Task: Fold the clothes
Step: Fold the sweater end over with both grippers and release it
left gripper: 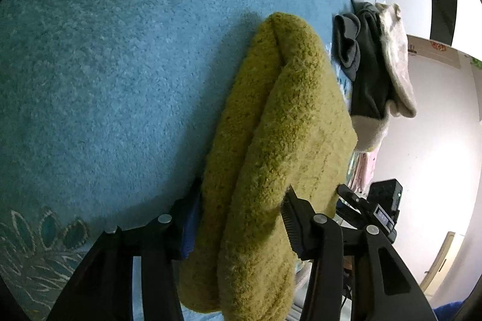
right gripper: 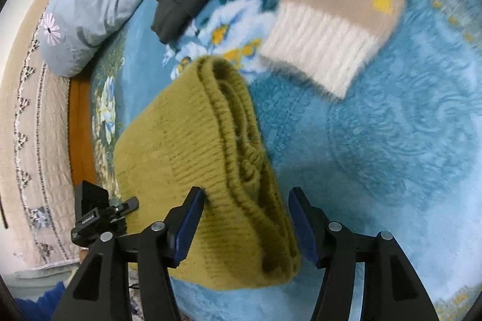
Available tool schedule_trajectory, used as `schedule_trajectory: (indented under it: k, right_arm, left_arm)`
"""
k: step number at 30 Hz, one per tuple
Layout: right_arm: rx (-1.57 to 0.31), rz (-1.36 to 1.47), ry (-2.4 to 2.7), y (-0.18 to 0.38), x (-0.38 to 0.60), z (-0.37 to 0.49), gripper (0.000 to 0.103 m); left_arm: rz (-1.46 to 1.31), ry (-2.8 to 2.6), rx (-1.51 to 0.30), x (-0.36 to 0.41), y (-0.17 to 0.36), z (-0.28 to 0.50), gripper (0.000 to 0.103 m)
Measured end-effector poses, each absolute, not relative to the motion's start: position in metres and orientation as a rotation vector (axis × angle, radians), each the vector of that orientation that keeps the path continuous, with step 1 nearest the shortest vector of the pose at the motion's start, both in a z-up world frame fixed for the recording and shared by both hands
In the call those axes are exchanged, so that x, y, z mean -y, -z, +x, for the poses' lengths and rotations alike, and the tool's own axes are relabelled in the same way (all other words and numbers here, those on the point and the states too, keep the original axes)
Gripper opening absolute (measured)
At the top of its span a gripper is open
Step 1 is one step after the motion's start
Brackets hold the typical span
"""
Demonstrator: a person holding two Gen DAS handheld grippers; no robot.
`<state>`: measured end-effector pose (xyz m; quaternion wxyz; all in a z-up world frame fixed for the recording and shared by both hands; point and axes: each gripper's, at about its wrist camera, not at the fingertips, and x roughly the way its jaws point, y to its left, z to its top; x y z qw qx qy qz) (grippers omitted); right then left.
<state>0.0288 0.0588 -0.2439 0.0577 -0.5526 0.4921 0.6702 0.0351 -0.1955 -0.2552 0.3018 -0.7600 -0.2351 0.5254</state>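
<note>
The olive-green knitted sweater [left gripper: 280, 140] is already folded into a thick, compact bundle of several layers and lies on the blue fleecy blanket [left gripper: 120, 64] that covers the bed, running from the lower centre of the left wrist view up toward its middle. The left gripper [left gripper: 241, 218] holds its near end: both fingers [left gripper: 292, 218] press into the knit from either side. In the right wrist view the right gripper [right gripper: 245, 218] straddles the other end of the bundle with its fingers part-way apart; the left pad touches the ribbed hem, while the right pad stands clear of the wool, so this hand looks to be letting go, not gripping. This piece seems nearly finished, with only setting it down or stacking it left. More remains to do, I judge: a dark grey garment [left gripper: 358, 70] lies crumpled at the upper right of the left view, and a beige and cream sweater [right gripper: 337, 28] with yellow patches lies loose just beyond the green bundle in the upper part of the right view, blurred. A pale blue pillow [right gripper: 96, 1] sits at the upper left there, beside a quilted coverlet [right gripper: 33, 122]. Nothing blocks the green bundle, though the unfolded pile crowds the space ahead of it.
</note>
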Motion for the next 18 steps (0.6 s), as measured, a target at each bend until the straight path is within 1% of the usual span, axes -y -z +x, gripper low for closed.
schedule_trajectory:
  k: [5, 7, 10, 18]
  right_arm:
    - [-1.595, -1.677, -2.054, 0.26, -0.066, 0.026, 0.064]
    - [-1.647, -1.666, -2.054, 0.264, -0.067, 0.025, 0.066]
    - [-1.724, -1.662, -2.054, 0.269, -0.068, 0.023, 0.066]
    - [-1.828, -1.711, -2.048, 0.279, -0.071, 0.012, 0.066]
  left_arm:
    - [-2.054, -1.381, 0.574, 0.191, 0.256, 0.032, 0.05]
    - [-2.067, -1.383, 0.555, 0.189, 0.256, 0.032, 0.05]
    - [-2.072, -1.387, 0.519, 0.187, 0.254, 0.032, 0.05]
    - [-2.104, -1.442, 0.475, 0.183, 0.25, 0.036, 0.05]
